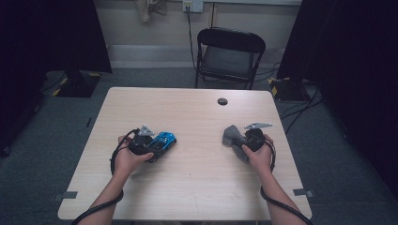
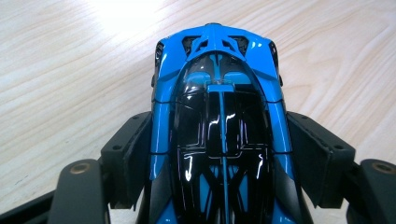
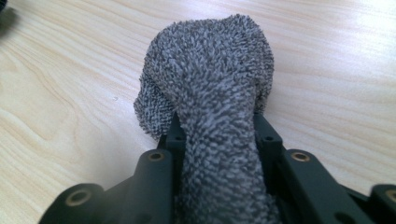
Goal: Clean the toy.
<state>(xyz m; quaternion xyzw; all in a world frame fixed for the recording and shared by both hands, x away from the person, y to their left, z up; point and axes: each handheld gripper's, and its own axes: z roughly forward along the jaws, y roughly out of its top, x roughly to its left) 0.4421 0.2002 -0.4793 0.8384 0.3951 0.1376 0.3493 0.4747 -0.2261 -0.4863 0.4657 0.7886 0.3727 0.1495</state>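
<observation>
Blue and black, the toy car (image 2: 219,121) sits clamped between the jaws of the left gripper (image 1: 149,144), its far end sticking out past the fingertips over the wooden table (image 1: 197,112). On the right, the right gripper (image 1: 244,140) pinches a grey terry cloth (image 3: 210,93), which bunches beyond its jaws.

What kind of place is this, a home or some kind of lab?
Probably a lab or recording room: a bare wooden table on grey carpet, black curtains on both sides, a folding chair, and cables across the floor.
</observation>
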